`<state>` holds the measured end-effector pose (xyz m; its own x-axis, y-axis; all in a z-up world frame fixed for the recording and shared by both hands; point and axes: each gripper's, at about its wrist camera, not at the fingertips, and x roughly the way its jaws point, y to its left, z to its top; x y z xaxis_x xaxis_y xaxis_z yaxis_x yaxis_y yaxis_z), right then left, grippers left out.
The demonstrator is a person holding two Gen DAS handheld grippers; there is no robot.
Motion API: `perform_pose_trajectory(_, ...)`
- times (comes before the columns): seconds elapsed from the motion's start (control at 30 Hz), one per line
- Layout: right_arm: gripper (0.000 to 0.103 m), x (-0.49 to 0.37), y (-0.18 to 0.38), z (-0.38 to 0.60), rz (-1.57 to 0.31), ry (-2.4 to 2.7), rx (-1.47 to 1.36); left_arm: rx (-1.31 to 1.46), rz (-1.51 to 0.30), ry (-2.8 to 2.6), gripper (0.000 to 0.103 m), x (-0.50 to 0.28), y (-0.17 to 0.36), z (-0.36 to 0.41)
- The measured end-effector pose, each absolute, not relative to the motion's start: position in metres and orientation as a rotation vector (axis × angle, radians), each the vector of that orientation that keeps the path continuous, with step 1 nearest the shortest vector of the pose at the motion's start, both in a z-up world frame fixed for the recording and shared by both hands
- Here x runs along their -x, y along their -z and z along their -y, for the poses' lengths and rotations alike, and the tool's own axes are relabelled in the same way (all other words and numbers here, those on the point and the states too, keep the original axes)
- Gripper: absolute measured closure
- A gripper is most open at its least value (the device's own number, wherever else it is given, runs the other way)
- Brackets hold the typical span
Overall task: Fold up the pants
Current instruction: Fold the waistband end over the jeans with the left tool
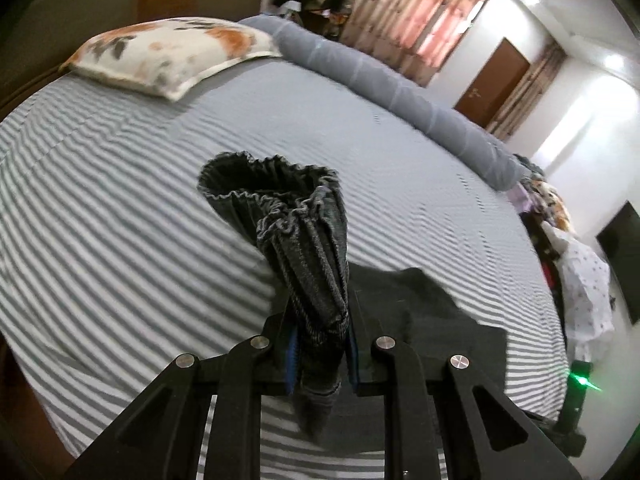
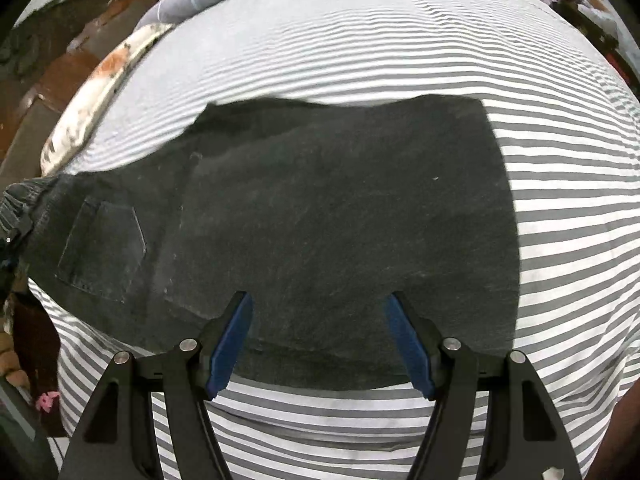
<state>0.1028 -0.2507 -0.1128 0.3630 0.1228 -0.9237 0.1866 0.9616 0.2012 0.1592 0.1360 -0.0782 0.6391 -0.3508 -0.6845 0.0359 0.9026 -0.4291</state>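
On the striped bed: dark pants, folded and spread flat across the sheet, back pocket facing up toward the left side of the right wrist view. Over the near edge of that cloth: right gripper, jaws spread wide, blue pads apart and holding nothing, dark fabric visible in the gap between them. Whether the fingertips touch the cloth, cannot tell. At the far left edge of the same view: gathered waistband, lifted off the sheet and bunched. In the left wrist view: left gripper, pressed together on the pants, a thick bunch of ribbed grey-black cloth pinched between the pads, elastic waistband standing up and open like a mouth beyond the fingertips, a short tail of fabric hanging below the jaws. Just right of that clamp: more of the dark cloth lying flat on the sheet. Further back: floral pillow at the head of the bed, and a rolled grey blanket along the far side. Beyond the bed: curtains, a brown door, and a heap of clothes at the right.
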Motion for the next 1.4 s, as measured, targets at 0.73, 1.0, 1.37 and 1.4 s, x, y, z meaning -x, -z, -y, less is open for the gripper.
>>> perform_pose_trajectory(0.73,0.036,-0.047,0.094,0.409,-1.077,0.176,-0.584,0.123,-0.926,0.605,0.085,-0.150,0.080,0.137)
perform_pose_trajectory(1.0,0.036,-0.042,0.110,0.436,-1.079,0.197,-0.656,-0.053,-0.976,0.659,0.084,-0.118,0.120,0.200)
perform_pose_trajectory(1.37,0.036,-0.039,0.107,0.447,-1.046,0.194,-0.687,-0.185,-0.943,0.746,0.064,-0.085,0.111,0.195)
perform_pose_trajectory(1.4,0.036,-0.039,0.104,0.445,-1.040,0.191,-0.686,-0.193,-0.934,0.741,0.063,-0.084,0.110,0.190)
